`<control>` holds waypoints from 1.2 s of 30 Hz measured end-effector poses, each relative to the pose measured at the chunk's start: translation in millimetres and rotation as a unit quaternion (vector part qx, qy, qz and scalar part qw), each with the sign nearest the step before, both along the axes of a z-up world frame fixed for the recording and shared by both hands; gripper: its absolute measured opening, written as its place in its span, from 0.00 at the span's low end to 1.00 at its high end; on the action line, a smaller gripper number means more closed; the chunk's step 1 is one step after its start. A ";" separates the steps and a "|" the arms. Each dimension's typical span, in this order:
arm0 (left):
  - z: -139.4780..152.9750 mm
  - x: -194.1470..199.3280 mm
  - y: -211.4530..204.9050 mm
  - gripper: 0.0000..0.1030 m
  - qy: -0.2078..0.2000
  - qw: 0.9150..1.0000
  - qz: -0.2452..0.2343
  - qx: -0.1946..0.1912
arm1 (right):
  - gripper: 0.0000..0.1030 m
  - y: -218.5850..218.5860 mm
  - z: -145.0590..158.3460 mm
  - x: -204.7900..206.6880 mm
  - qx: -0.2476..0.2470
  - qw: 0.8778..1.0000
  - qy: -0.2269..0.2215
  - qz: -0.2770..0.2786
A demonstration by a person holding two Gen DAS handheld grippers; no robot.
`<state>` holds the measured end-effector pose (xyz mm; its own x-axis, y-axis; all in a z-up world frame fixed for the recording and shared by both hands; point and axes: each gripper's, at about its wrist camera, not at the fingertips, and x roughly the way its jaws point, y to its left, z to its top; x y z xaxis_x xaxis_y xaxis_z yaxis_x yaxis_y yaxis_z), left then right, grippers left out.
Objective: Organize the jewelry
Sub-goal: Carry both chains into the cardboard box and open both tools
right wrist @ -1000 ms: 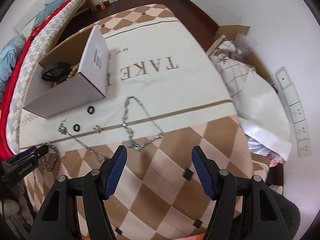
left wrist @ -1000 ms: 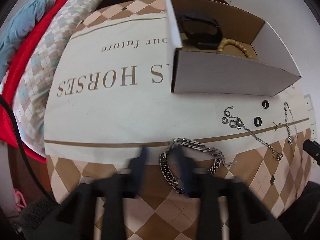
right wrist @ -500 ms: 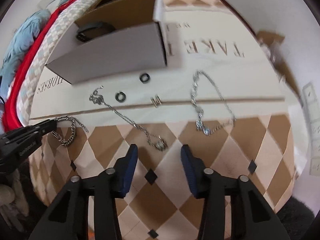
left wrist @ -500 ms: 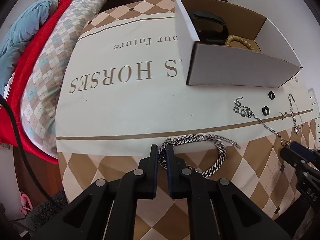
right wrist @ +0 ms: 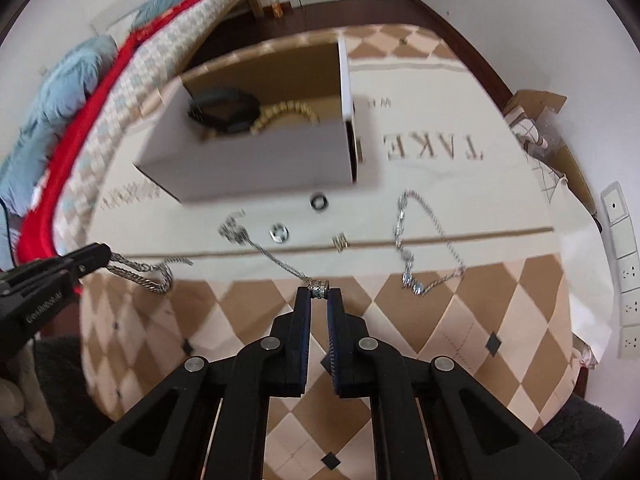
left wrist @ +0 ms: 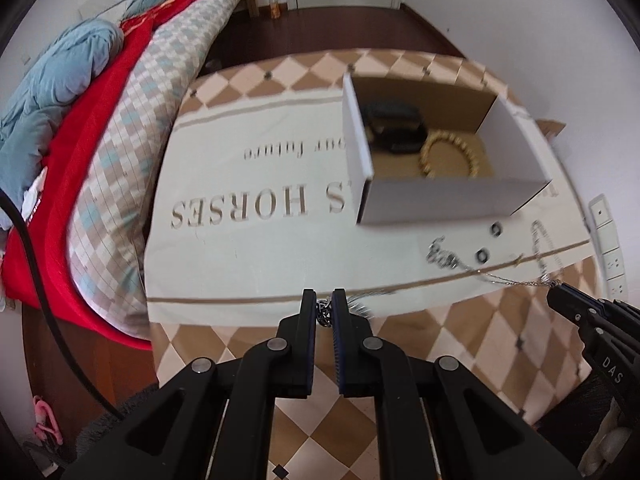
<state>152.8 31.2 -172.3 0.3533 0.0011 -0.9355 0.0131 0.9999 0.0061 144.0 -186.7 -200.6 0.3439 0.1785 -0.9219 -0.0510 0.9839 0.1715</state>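
Bracelet [left wrist: 324,312] pinched in left tool [left wrist: 324,304]; necklace [right wrist: 280,258] in right tool [right wrist: 319,294].

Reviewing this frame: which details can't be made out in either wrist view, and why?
- Black band in the cardboard box: motion blur in both views; what it is stays unclear.
- Box floor: the near wall hides part of it in both views.
- Small gold piece on the cloth: too small and blurred to identify.
- Thick chain bracelet: in the left wrist view, mostly hidden behind the left tongs.
- Thin necklace: its pinched end hidden between the right tongs.
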 end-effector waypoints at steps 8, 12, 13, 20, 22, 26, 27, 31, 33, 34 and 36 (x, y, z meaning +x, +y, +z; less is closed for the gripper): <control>51.8 13.4 3.2 0.01 -0.041 0.999 -0.011 -0.012 | 0.08 -3.8 54.7 6.3 0.005 0.999 -0.034 0.022; 78.2 19.7 4.0 0.01 -0.060 0.998 -0.017 -0.023 | 0.08 -7.3 81.8 10.7 0.012 0.998 -0.051 0.032; 83.8 21.8 3.5 0.01 -0.064 0.997 -0.020 -0.026 | 0.08 -7.9 86.8 11.8 0.015 0.998 -0.053 0.033; 129.8 37.5 -1.8 0.01 -0.097 0.993 -0.037 -0.048 | 0.08 -14.3 138.5 28.8 0.042 0.994 -0.090 0.036; 142.9 44.8 -5.7 0.01 -0.107 0.992 -0.045 -0.052 | 0.08 -15.3 152.0 34.4 0.050 0.993 -0.099 0.037; 159.6 58.9 -12.7 0.01 -0.120 0.989 -0.056 -0.059 | 0.08 -15.6 185.6 49.7 0.058 0.990 -0.126 0.040; 162.6 63.4 -14.5 0.01 -0.121 0.989 -0.059 -0.062 | 0.08 -14.8 192.8 54.2 0.057 0.989 -0.131 0.041; 163.8 82.3 -18.1 0.01 -0.119 0.988 -0.063 -0.078 | 0.08 -6.3 212.1 78.0 0.048 0.987 -0.146 0.048; 157.1 92.2 -19.6 0.01 -0.110 0.988 -0.063 -0.088 | 0.08 -0.6 212.8 89.2 0.040 0.987 -0.144 0.053; 153.7 95.4 -19.8 0.01 -0.105 0.988 -0.063 -0.092 | 0.08 4.0 210.1 97.5 0.032 0.988 -0.141 0.056; 139.6 104.3 -21.1 0.01 -0.087 0.989 -0.064 -0.103 | 0.08 9.3 201.8 108.5 0.029 0.989 -0.131 0.060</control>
<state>257.2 10.2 -32.7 0.4948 -0.2374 -0.8360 0.1557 0.9706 -0.1835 252.5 -177.4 1.3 0.5419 0.2829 -0.7914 -0.2178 0.9567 0.1929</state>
